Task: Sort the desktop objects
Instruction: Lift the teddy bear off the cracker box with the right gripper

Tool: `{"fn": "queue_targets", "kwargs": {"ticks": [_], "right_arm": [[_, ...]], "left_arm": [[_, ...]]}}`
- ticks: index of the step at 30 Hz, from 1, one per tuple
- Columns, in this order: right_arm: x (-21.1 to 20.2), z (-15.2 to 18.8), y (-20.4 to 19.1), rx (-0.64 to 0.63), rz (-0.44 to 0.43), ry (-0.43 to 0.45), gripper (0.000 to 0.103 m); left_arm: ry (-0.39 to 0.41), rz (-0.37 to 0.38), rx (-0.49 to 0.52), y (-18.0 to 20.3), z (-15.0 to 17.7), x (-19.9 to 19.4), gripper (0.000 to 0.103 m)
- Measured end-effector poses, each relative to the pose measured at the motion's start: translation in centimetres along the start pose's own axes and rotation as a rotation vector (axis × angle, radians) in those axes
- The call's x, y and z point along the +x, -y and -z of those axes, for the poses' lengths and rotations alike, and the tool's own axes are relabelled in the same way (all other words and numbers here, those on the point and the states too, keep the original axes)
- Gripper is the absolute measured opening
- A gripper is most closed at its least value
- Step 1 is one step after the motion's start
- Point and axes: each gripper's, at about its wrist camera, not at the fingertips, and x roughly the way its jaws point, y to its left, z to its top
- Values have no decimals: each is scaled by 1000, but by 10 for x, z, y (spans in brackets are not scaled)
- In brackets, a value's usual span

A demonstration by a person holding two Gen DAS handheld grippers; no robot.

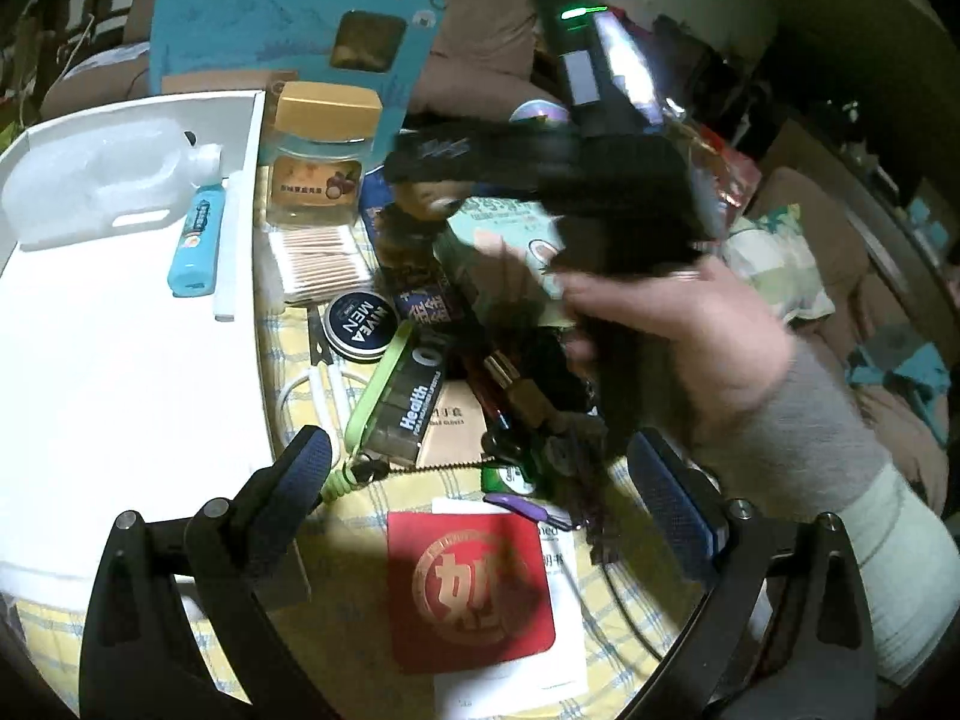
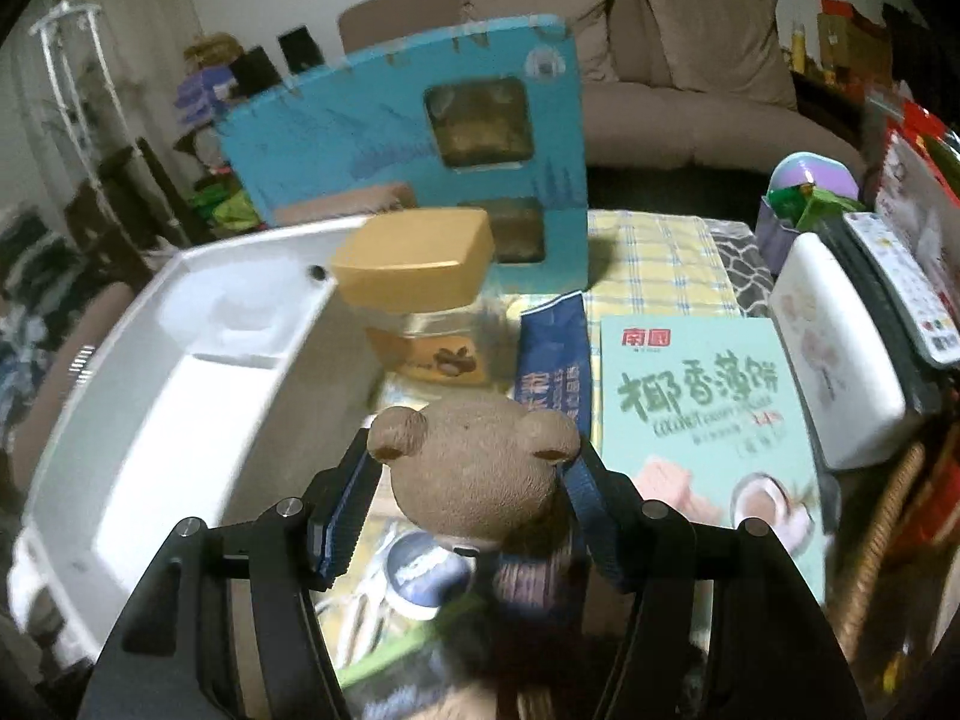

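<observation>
Right hand-held gripper (image 2: 474, 474): its two blue pads squeeze the head of a small brown bear (image 2: 474, 468). The bear fills the gap between them, low and close in the right wrist view.
Bear: it hangs above the messy surface (image 2: 654, 258), just beside the white tray (image 2: 120, 420). A round blue tin shows blurry under it.
Left hand-held gripper (image 1: 480, 468): its jaws stand wide apart with nothing between them. It hovers over a red card (image 1: 468, 588) on the yellow checked cloth.
Person's hand (image 1: 678, 330): seen in the left wrist view, it wraps around the black handle of the right tool. The sleeve is grey.
White tray: a clear plastic jug (image 1: 90, 180) and a blue tube (image 1: 195, 240) lie inside.
Jar with a tan lid (image 1: 324, 150): it stands just beside the tray's edge, in front of a tall blue box (image 1: 252, 30).
Cotton swabs (image 1: 318, 261): they lie in front of the jar.
Green snack box (image 2: 702, 420): it lies flat to the right of the bear.
</observation>
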Motion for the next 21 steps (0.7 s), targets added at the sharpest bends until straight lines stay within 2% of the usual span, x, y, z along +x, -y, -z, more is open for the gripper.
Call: {"fn": "queue_targets", "kwargs": {"ticks": [3, 6, 9, 12, 13, 17, 21], "right_arm": [[27, 1, 1, -5, 53, -30, 64], [36, 2, 11, 35, -8, -68, 64], [12, -2, 20, 39, -53, -45, 67], [-30, -14, 37, 18, -55, 13, 83], [-46, -20, 49, 17, -34, 23, 85], [-79, -27, 88, 54, -16, 21, 85], [-90, -14, 95, 48, -89, 12, 82]], "left_arm": [[5, -14, 10, 1, -3, 5, 99], [4, -9, 6, 2, -7, 9, 99], [4, -8, 10, 6, -10, 16, 99], [-2, 1, 8, 12, -14, 28, 99], [-5, 5, 10, 15, -17, 33, 99], [10, 14, -13, 20, -27, 43, 99], [70, 42, -7, 15, -17, 16, 99]]}}
